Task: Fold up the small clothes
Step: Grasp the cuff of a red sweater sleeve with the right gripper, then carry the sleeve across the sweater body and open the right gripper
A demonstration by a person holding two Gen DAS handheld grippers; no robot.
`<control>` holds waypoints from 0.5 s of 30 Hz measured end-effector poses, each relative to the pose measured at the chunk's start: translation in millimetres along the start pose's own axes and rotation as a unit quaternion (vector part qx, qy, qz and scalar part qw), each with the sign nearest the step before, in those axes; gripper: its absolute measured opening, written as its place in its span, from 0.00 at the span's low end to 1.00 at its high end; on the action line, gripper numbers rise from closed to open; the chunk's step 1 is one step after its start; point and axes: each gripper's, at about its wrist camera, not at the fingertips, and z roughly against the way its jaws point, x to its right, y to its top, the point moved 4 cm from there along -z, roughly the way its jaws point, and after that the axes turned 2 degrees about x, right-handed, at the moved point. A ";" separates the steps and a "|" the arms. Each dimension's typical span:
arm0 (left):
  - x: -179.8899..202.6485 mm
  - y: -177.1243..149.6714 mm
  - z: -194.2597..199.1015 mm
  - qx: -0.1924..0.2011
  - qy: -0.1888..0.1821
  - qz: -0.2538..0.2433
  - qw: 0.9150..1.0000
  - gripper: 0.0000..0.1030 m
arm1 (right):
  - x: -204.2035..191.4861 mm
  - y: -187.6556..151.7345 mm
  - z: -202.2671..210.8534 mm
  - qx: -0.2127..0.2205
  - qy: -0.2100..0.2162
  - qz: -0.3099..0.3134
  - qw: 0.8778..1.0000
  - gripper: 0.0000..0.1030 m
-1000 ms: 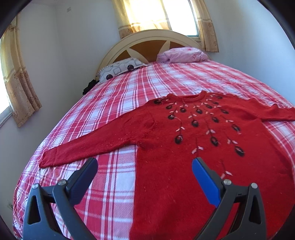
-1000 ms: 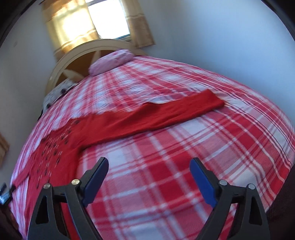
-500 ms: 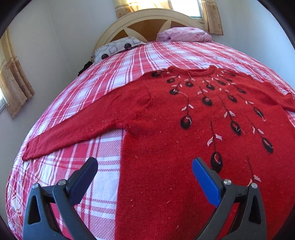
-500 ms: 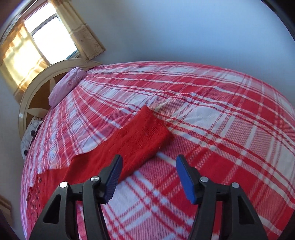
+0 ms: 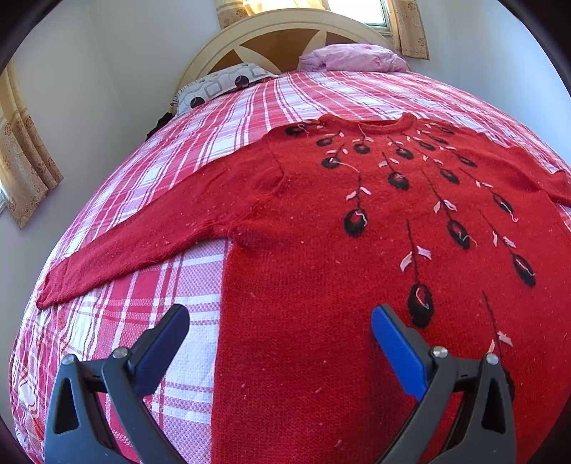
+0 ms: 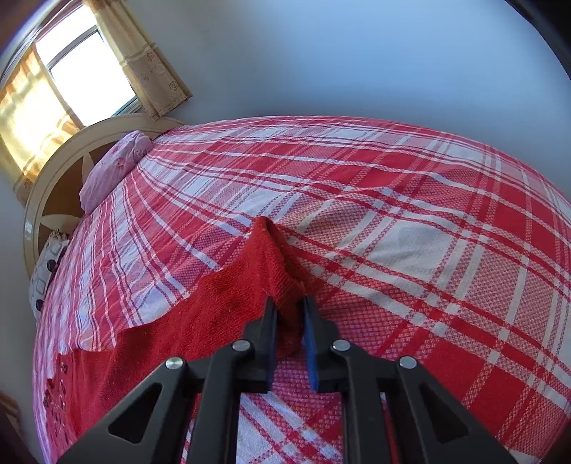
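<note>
a red sweater (image 5: 321,250) lies spread front-up on the bed (image 5: 221,117), over a red and white plaid cover. dark embroidered buds with pale leaves hang down from its round neckline, which points toward the far headboard (image 5: 282,32). one sleeve (image 5: 142,246) stretches flat out to the left, its cuff near the left edge of the bed.

the left gripper (image 5: 280,324) hovers above the near part of the sweater with its fingers spread wide and released, nothing between them; one finger is over the plaid cover, the other over the red knit.

the right gripper (image 6: 289,307) has its fingers clenched on the other sleeve (image 6: 264,264) near the cuff, and the knit bunches up into a ridge just beyond the fingertips. the rest of that sleeve trails off to the near left toward the sweater's body.

a patterned pillow (image 5: 221,85) and a pink pillow (image 5: 353,59) rest at the far end against the headboard, with a curtained window (image 6: 75,82) above.
</note>
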 end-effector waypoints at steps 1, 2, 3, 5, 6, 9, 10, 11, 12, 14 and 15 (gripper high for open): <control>0.0 0.4 -0.7 0.000 0.000 0.000 1.000 1.00 | -3.7 -0.8 0.9 0.001 0.000 0.009 1.000 0.11; 0.2 0.0 -0.5 -0.001 0.000 0.001 1.000 1.00 | -7.8 -1.6 1.8 0.002 0.001 0.016 1.000 0.11; -0.2 -0.3 -0.7 -0.002 -0.002 0.002 1.000 1.00 | -13.4 -2.2 3.3 0.004 0.003 0.025 1.000 0.11; 0.0 -0.7 -1.0 -0.004 -0.010 0.003 1.000 1.00 | -25.8 -3.3 6.1 0.007 0.008 0.040 0.999 0.11; 0.2 -0.9 -0.2 -0.003 -0.012 0.003 1.000 1.00 | -32.6 -4.1 7.5 0.008 0.012 0.047 0.999 0.11; 0.6 -1.8 2.0 0.000 -0.016 0.003 1.000 1.00 | -54.8 -6.8 11.0 0.011 0.024 0.068 0.997 0.10; 1.1 -1.5 2.3 0.001 -0.017 0.003 1.000 1.00 | -62.3 -8.5 11.7 0.011 0.028 0.075 0.997 0.10; 1.2 -1.4 2.4 0.001 -0.016 0.003 1.000 1.00 | -71.8 -10.0 13.1 0.012 0.034 0.084 0.996 0.10; 1.1 -1.2 2.3 0.001 -0.015 0.003 1.000 1.00 | -81.0 -12.1 14.8 0.013 0.039 0.093 0.995 0.10; 0.4 -1.1 2.1 0.002 -0.017 0.005 1.000 1.00 | -97.8 -17.0 18.8 0.014 0.048 0.110 0.993 0.10; 0.0 -1.1 2.1 0.002 -0.018 0.007 1.000 1.00 | -109.5 -20.3 21.0 0.015 0.055 0.123 0.991 0.10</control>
